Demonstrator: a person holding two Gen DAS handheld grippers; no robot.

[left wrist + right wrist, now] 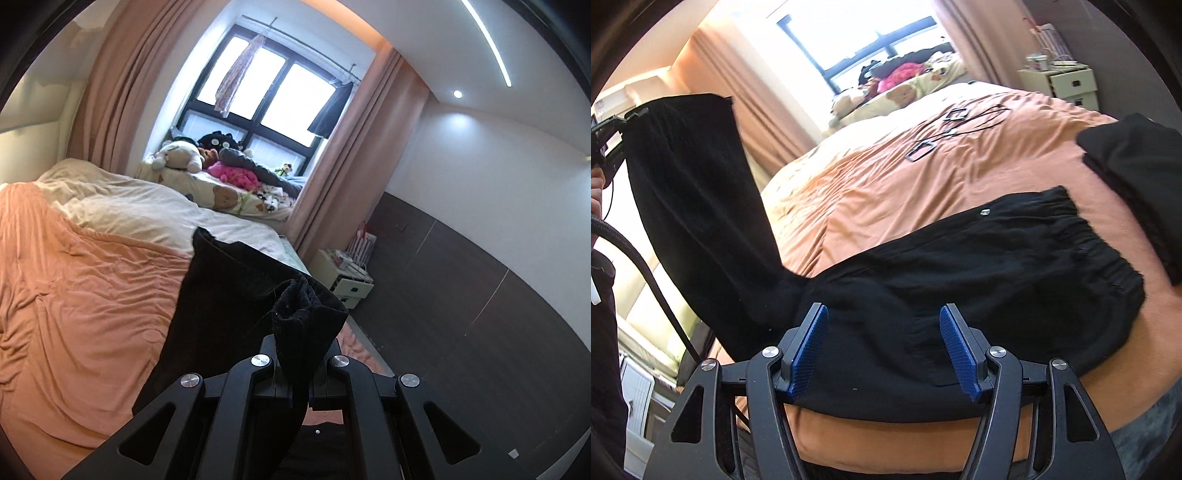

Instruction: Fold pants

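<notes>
The black pants (979, 266) lie with their waistband end on the orange bedspread (886, 184), the elastic waist to the right. Their legs (698, 206) hang lifted up at the left. My left gripper (293, 354) is shut on the pant leg hems (295, 306) and holds them in the air above the bed; it also shows far left in the right wrist view (613, 129). My right gripper (882, 347) is open, its blue pads (809, 347) spread over the pants' seat area, just above or touching the cloth.
A stack of folded black clothes (1137, 173) lies on the bed at the right. Cables and small frames (945, 129) lie further up the bedspread. A white nightstand (347, 277) stands past the bed. Plush toys (192, 155) sit by the window.
</notes>
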